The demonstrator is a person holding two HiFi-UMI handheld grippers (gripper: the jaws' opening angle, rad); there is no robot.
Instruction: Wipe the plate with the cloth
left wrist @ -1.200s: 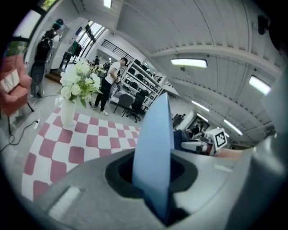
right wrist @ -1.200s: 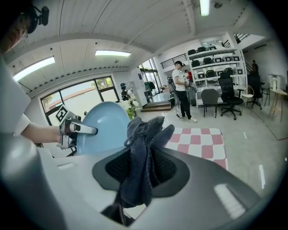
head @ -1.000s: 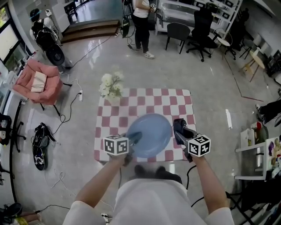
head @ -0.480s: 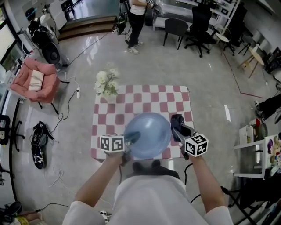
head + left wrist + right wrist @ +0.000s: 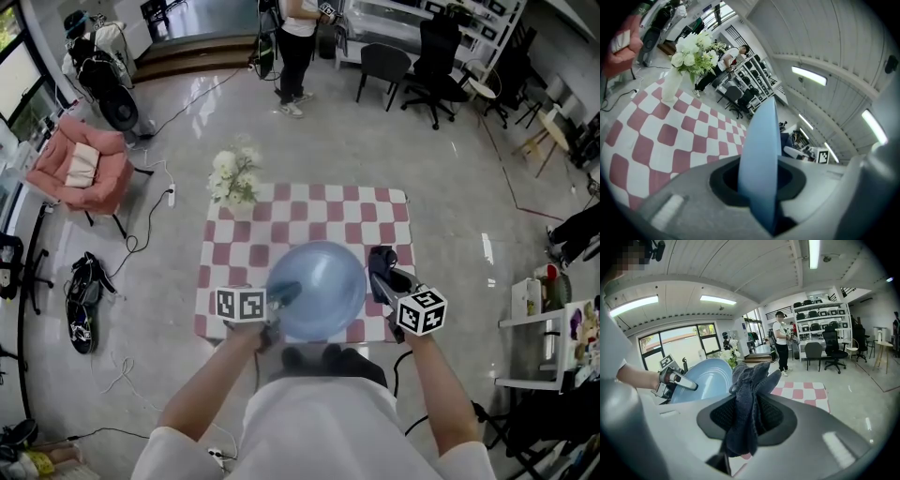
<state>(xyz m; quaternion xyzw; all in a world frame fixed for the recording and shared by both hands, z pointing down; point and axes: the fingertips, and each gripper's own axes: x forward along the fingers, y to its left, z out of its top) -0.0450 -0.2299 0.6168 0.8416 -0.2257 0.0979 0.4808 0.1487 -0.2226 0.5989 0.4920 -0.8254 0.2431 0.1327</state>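
Observation:
A light blue plate (image 5: 317,289) is held up over the near side of the checked table (image 5: 309,220). My left gripper (image 5: 277,302) is shut on its left rim; in the left gripper view the plate (image 5: 761,159) shows edge-on between the jaws. My right gripper (image 5: 380,272) is shut on a dark blue-grey cloth (image 5: 379,264) just off the plate's right edge. The right gripper view has the cloth (image 5: 746,404) bunched between the jaws, with the plate (image 5: 705,378) to its left, apart from it.
A vase of white flowers (image 5: 231,180) stands at the table's far left corner. A person (image 5: 294,47) stands beyond the table near black chairs (image 5: 412,61). A pink armchair (image 5: 80,169) is at the left, and a shelf cart (image 5: 553,328) at the right.
The plate and both grippers have stayed almost still over the last second. The head view shifted slightly, and the person at the back moved a little.

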